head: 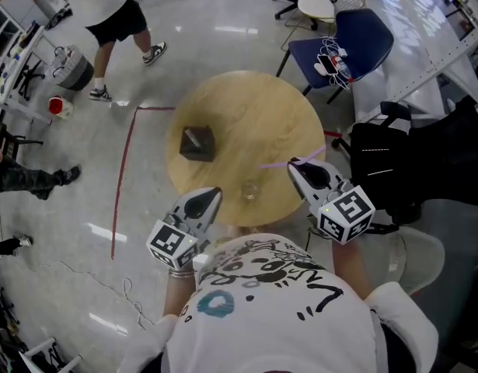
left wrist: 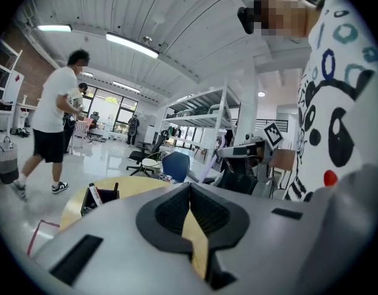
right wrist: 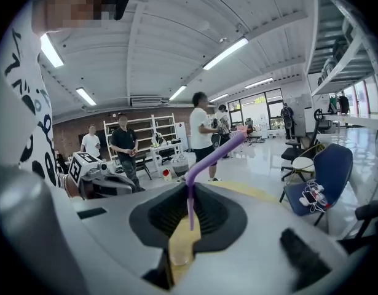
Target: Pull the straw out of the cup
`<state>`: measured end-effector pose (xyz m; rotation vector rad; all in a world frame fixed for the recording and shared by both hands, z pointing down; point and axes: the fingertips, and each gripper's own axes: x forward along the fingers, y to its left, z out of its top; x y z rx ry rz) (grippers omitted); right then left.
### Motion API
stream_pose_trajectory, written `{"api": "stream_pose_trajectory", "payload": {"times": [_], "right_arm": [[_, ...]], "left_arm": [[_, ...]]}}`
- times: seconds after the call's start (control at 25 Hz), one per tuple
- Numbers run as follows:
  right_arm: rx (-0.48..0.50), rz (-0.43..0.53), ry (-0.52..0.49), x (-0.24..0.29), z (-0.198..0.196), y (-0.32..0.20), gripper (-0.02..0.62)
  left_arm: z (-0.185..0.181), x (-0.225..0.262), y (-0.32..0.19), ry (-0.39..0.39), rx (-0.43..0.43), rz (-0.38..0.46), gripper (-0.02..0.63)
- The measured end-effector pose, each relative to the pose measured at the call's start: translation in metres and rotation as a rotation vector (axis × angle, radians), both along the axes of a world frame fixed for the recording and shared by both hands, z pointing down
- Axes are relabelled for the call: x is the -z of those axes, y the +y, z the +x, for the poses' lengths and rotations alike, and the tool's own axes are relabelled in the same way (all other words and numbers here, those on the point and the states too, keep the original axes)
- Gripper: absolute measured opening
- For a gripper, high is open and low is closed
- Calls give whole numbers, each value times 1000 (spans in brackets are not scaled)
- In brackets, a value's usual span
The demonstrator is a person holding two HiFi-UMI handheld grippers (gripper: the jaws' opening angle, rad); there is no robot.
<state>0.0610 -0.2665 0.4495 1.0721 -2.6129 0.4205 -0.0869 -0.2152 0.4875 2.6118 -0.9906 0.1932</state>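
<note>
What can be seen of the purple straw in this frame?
The straw is thin, lilac and plastic-looking, with a bend. The right gripper is shut on its lower part, which stands upright between the jaws. Above the bend, the rest slants up and away. In the head view it shows as a pale line over the round wooden table, close above the clear cup and seemingly out of it.
</note>
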Motion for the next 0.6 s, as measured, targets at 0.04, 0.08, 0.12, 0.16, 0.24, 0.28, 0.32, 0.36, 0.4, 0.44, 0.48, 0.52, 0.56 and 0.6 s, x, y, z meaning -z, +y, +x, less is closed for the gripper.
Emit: {"api": "stream_pose_trajectory", "payload": {"times": [0.04, 0.08, 0.12, 0.16, 0.24, 0.28, 0.32, 0.36, 0.4, 0.44, 0.48, 0.52, 0.56, 0.6], "right_arm": [[-3, -4, 11, -5, 1, 0, 48], [-5, -7, 22, -9, 1, 1, 48], [-7, -11, 33, -12, 1, 1, 48], [-8, -14, 43, -16, 1, 2, 48], [-7, -17, 60, -21, 2, 4, 48], [-7, -18, 67, -24, 2, 5, 48], [-6, -18, 73, -27, 2, 5, 48], [-5, -19, 78, -29, 2, 6, 48], [-4, -20, 81, -31, 2, 7, 48], [-3, -20, 85, -33, 1, 8, 48], [-3, -22, 88, -35, 1, 8, 48], [-3, -25, 92, -37, 0, 9, 48], [-3, -29, 97, -39, 0, 9, 48], [-3, -34, 101, -42, 0, 10, 48]], "left_arm": [[0, -1, 0, 0, 1, -2, 15], [-1, -2, 0, 0, 1, -4, 15], [-1, -2, 0, 1, 2, -6, 15], [-1, -3, 0, 2, 2, -8, 15], [-1, -3, 1, 4, 3, -12, 15], [-1, -4, 2, 4, 3, -14, 15], [-1, -5, 3, 5, 3, -16, 15], [-1, -6, 3, 5, 3, -18, 15], [-1, -7, 3, 5, 3, -20, 15], [-1, -7, 3, 5, 4, -21, 15], [-2, -7, 3, 4, 5, -23, 15], [-3, -7, 3, 4, 7, -24, 15], [-3, -8, 3, 4, 8, -25, 15], [-4, -8, 3, 5, 9, -27, 15]]}}
